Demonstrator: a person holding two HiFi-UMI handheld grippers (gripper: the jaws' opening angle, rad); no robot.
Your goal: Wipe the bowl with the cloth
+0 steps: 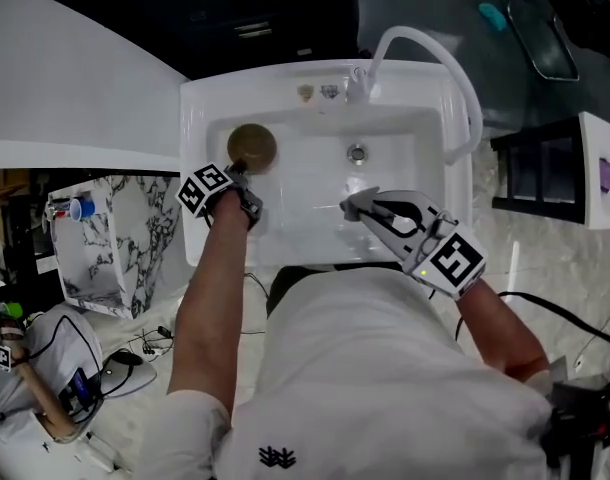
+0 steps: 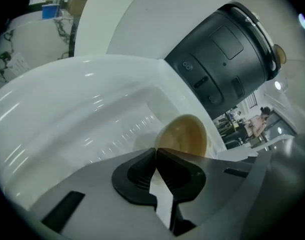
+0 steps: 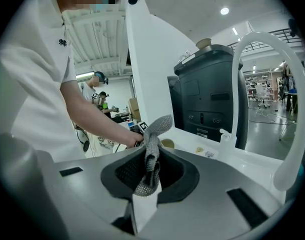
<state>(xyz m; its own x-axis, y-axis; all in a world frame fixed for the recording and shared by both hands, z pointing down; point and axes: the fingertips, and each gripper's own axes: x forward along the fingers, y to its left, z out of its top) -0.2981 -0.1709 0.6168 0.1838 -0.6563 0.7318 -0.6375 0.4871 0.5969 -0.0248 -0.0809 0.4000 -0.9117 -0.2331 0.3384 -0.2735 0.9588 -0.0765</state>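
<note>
Starting with the head view: the brown bowl (image 1: 251, 146) sits in the white sink (image 1: 200, 103), directly ahead of the left gripper (image 1: 237, 174) tips and touching them. The right gripper (image 1: 353, 208) hangs over the basin, well apart from the bowl. Left gripper view: the jaws are drawn together, and the bowl (image 2: 185, 136) rises immediately beyond the tips with its interior facing the camera. Its near rim appears pinched between the pads, though the contact itself is covered. Right gripper view: the jaws are clamped on a grey knitted cloth (image 3: 153, 134), which bunches between the pads and pokes out past the tips. Handling: the bowl looks rigid, light and likely to slide on the glossy basin, so grip it at the rim and keep it braced. The cloth is soft and limp; hold it mid-fold so that a free end reaches the bowl.
</note>
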